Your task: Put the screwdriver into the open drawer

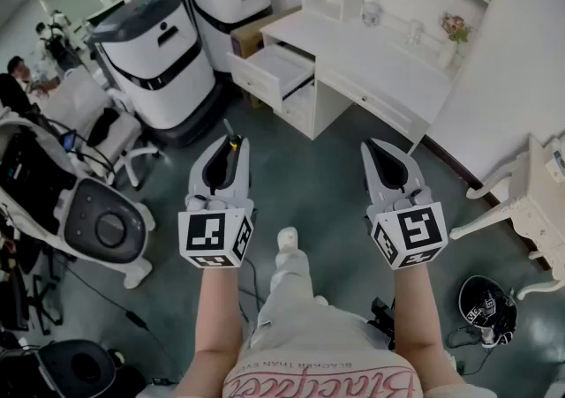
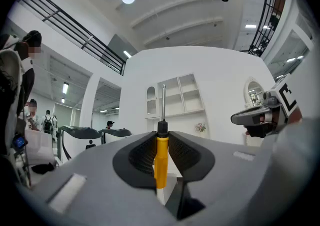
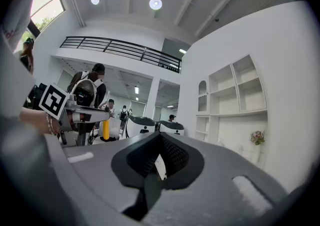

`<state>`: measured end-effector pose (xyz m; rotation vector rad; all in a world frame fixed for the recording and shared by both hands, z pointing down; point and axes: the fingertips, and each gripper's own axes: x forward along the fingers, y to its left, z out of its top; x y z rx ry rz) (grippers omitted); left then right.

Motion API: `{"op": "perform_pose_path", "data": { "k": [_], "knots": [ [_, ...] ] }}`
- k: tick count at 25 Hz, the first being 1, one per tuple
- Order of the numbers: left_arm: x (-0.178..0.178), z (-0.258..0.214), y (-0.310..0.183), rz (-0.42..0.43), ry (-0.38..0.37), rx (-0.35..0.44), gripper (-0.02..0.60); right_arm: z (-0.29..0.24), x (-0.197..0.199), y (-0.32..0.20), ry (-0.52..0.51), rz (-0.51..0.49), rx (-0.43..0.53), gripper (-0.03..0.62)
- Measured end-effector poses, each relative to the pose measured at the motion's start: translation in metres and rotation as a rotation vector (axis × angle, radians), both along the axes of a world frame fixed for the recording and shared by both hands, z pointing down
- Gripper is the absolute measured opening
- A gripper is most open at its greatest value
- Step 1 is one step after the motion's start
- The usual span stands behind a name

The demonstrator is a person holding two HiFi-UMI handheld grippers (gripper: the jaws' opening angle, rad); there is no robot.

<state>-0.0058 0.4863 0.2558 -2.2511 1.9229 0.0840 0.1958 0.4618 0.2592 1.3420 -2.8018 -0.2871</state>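
**Screwdriver Gripped, Drawer Ahead**

The left gripper (image 1: pixel 229 145) clamps the yellow-handled, steel-shafted screwdriver (image 2: pixel 161 160) upright between its jaws. The open white wooden drawer (image 1: pixel 275 70) stands well apart, beyond both grippers. The right gripper (image 1: pixel 376 150) is closed with nothing between its jaws.

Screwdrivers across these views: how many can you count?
1. The yellow-handled screwdriver is clamped between the jaws of the left gripper, with its shaft pointing up in the left gripper view. Others could be hidden or too small to make out.
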Motion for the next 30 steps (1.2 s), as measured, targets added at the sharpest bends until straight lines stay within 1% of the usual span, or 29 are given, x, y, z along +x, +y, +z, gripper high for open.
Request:
{"op": "perform_pose_path", "data": {
  "k": [6, 10, 14, 22, 30],
  "knots": [
    [0.002, 0.006, -0.021, 0.002, 0.005, -0.014, 0.092, 0.004, -0.003, -0.022, -0.003, -0.012, -0.01, 0.002],
    [-0.004, 0.004, -0.044, -0.003, 0.013, -0.011, 0.092, 0.002, -0.008, -0.045, -0.014, -0.024, -0.007, 0.002],
    [-0.011, 0.004, -0.071, -0.01, 0.016, -0.017, 0.092, 0.004, -0.015, -0.072, 0.003, -0.023, -0.011, 0.002],
    [-0.028, 0.008, -0.135, -0.015, 0.015, -0.033, 0.092, 0.014, -0.033, -0.137, 0.009, -0.025, -0.043, 0.002],
    [-0.056, 0.011, -0.211, -0.01, 0.046, -0.051, 0.092, 0.018, -0.061, -0.208, 0.038, -0.027, -0.072, 0.002]
  ]
}}
